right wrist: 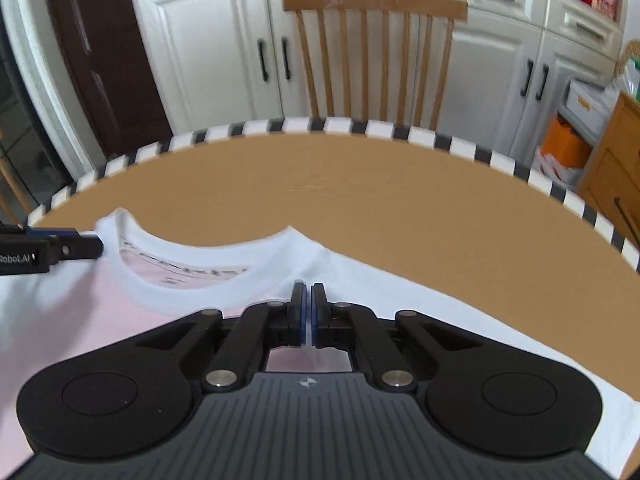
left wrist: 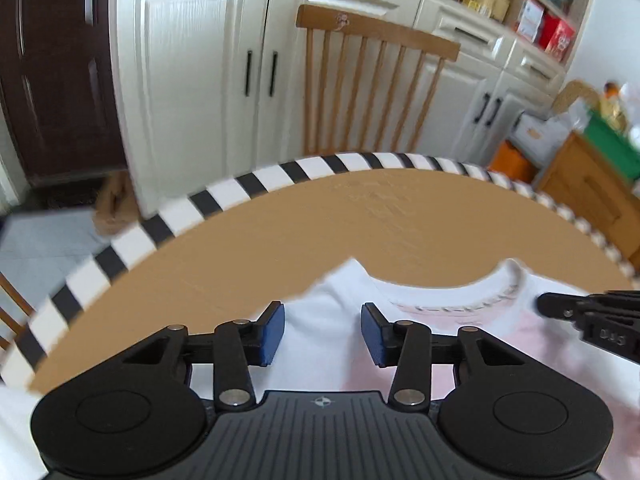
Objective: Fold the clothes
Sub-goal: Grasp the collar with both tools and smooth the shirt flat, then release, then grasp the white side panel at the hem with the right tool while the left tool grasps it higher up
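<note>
A white and pale pink T-shirt [left wrist: 340, 344] lies flat on the brown table [left wrist: 320, 220], its collar [left wrist: 440, 284] toward the far side. My left gripper [left wrist: 323, 328] is open over the shirt's left shoulder, blue pads apart, nothing between them. My right gripper [right wrist: 307, 308] is shut on a thin fold of the T-shirt [right wrist: 200, 292] at the right shoulder, just right of the collar [right wrist: 208, 256]. Each gripper shows in the other's view: the right gripper [left wrist: 592, 320] at the right edge, the left gripper [right wrist: 52, 250] at the left edge.
The table has a black-and-white striped rim [right wrist: 320, 124]. A wooden chair [right wrist: 372, 52] stands behind it, before white cabinets [right wrist: 208, 48]. A wooden side cabinet [left wrist: 592, 192] and boxes [right wrist: 564, 148] are at the right. A dark door [left wrist: 52, 72] is at the left.
</note>
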Motion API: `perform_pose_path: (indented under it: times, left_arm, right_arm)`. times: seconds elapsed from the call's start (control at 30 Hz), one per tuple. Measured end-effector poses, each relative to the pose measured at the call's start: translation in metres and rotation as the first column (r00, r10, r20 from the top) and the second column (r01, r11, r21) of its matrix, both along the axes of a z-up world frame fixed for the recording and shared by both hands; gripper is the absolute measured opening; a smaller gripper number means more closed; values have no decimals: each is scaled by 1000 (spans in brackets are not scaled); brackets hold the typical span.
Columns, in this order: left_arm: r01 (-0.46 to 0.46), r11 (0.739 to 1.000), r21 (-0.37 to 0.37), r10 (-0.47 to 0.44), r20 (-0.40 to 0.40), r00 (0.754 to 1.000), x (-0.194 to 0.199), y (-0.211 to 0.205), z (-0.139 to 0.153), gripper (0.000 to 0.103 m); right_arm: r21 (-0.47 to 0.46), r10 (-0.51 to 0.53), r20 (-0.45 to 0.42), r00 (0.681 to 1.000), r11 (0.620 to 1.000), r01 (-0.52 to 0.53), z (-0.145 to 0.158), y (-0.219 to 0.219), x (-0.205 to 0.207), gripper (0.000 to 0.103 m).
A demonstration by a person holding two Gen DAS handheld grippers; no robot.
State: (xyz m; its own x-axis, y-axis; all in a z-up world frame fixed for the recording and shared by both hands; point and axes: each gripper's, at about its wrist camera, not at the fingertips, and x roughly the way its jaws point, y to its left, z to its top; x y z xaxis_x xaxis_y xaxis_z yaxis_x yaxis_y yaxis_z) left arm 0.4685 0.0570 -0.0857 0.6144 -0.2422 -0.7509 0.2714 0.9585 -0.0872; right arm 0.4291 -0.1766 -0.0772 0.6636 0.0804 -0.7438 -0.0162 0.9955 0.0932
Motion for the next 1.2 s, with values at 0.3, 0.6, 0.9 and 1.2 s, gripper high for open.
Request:
perform_pose_path:
  times: [0.3,0.6,0.9,1.2]
  left_arm:
    - [-150,983,-103,159,84,984,-37,28,29,61]
    - [-196,961,-194,217,96,971,-258,119,82,84]
    - [-238,941,-241,253,33,967,-395,144,90,91]
    - [-82,945,-318,80,-19,997,-412,175,70,91]
  right_arm:
    - [14,-99,159,982,995,98,32,-4,-54,8]
    - [270,-110,144,983,961,68,33,9,-272,34]
    - [199,2,70,998,980,-16,53,28,-386,38]
    - [86,-189,56,980,979,184,66,97,-484,54]
